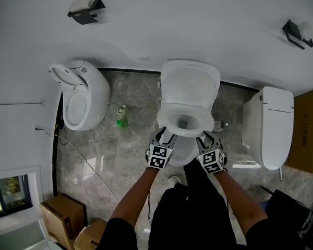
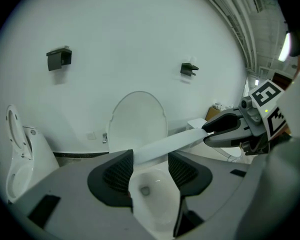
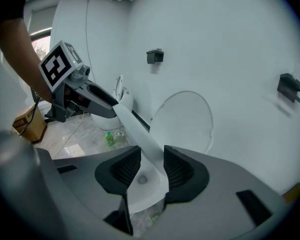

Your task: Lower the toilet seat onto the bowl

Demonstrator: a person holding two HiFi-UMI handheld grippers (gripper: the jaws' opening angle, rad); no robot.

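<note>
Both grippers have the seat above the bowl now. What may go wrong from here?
1. The seat hangs over the bowl, held only near its front by the left gripper and right gripper; a slip could let it slam down.
2. Lowering one side faster might twist it.

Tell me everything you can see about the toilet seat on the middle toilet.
The toilet seat is a plain white ring, glossy like plastic, in front of the upright lid. It is partly lowered and tilted, with its front held above the bowl, not yet resting on it. Its front edge runs between the jaws of the left gripper, which grips it, and the right gripper, whose pads may or may not be pressing.
</note>
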